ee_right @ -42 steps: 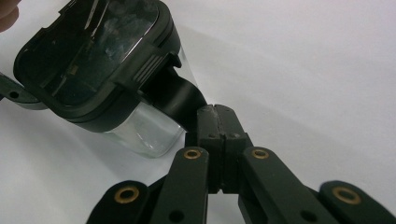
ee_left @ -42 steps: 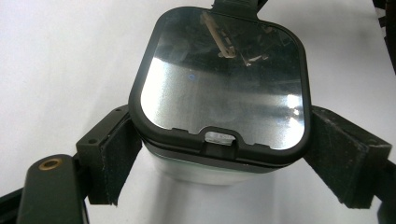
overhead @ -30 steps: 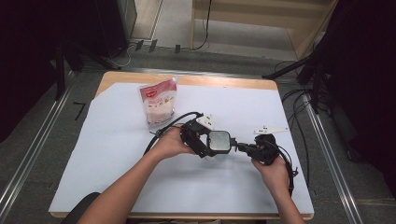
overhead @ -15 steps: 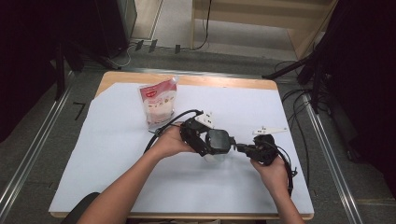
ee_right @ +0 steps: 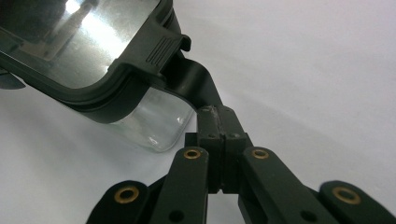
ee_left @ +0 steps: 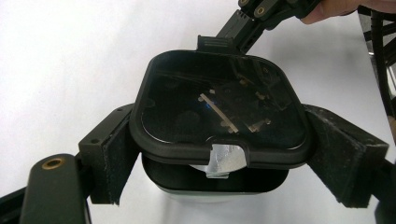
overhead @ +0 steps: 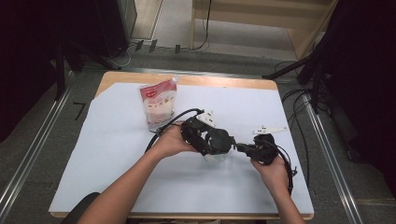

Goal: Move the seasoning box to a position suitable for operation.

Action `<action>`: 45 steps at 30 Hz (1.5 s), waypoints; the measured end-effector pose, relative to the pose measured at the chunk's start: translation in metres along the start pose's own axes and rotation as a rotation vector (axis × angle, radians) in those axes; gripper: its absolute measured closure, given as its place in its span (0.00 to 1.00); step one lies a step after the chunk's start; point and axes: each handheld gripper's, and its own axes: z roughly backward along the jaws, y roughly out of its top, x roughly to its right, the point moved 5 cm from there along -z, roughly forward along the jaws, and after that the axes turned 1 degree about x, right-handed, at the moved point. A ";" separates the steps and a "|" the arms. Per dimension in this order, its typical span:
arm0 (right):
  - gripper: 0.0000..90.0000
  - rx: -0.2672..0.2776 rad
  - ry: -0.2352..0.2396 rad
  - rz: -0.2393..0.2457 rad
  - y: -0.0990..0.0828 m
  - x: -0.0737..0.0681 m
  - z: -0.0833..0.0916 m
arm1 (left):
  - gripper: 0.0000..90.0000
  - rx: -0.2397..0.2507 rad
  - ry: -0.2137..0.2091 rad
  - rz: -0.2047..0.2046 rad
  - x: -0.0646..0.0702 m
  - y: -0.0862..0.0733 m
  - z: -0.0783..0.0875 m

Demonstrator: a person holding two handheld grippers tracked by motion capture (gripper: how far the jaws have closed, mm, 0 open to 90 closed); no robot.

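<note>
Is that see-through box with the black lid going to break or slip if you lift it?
The box looks like clear glass or hard plastic, so probably stiff and perhaps breakable if dropped. Its smooth walls may be slippery, though the left gripper squeezes it from both sides. The lid looks rigid, and the right gripper pinches its latch.

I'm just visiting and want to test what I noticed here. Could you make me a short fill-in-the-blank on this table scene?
1. The left gripper squeezes a clear container with a ____ lid.
2. The right gripper pinches the lid's clip with its jaws ____.
3. The snack bag lies on the ____ table cover.

Missing words: black; shut; white
</note>
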 end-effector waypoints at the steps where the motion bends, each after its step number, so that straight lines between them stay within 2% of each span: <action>1: 1.00 0.000 0.000 0.000 0.000 0.000 0.000 | 0.20 0.000 0.000 0.000 0.000 0.000 0.000; 3: 1.00 0.000 -0.001 0.003 0.002 0.001 -0.001 | 0.20 -0.003 -0.002 -0.004 0.000 0.001 0.001; 5: 1.00 0.006 0.006 -0.006 0.006 0.002 -0.002 | 0.21 0.016 -0.017 0.016 0.000 0.004 0.003; 10: 1.00 0.015 0.005 0.009 0.015 0.006 -0.007 | 0.21 0.016 -0.012 0.025 0.003 0.007 0.003; 20: 1.00 0.013 0.001 0.003 0.014 0.004 -0.007 | 0.22 0.019 -0.010 0.049 0.004 0.015 0.005; 21: 1.00 0.014 0.001 0.003 0.014 0.004 -0.006 | 0.22 0.030 -0.039 0.057 0.005 0.017 0.005; 22: 1.00 0.014 0.000 0.001 0.014 0.004 -0.006 | 0.39 0.060 -0.111 0.077 0.007 0.018 0.008; 23: 1.00 0.013 0.003 0.000 0.014 0.004 -0.006 | 0.48 0.076 -0.106 0.089 0.007 0.020 0.009; 24: 1.00 0.013 0.008 -0.002 0.014 0.004 -0.006 | 0.46 0.071 -0.092 0.077 0.007 0.021 0.008; 27: 1.00 0.012 0.002 0.003 0.014 0.003 -0.006 | 0.45 0.048 -0.090 0.055 0.009 0.022 0.009; 31: 1.00 0.012 0.006 0.000 0.013 0.003 -0.006 | 0.50 0.026 -0.092 0.046 0.012 0.023 0.010; 35: 1.00 0.012 0.006 -0.003 0.013 0.003 -0.006 | 0.56 0.007 -0.116 0.039 0.013 0.025 0.010; 38: 1.00 0.013 0.007 -0.003 0.013 0.003 -0.006 | 0.62 -0.007 -0.110 0.006 0.016 0.026 0.011; 40: 1.00 0.013 0.007 -0.003 0.013 0.003 -0.006 | 0.64 -0.008 -0.107 0.001 0.017 0.027 0.011; 45: 1.00 0.012 0.008 -0.003 0.012 0.003 -0.006 | 0.70 -0.011 -0.132 0.002 0.018 0.030 0.010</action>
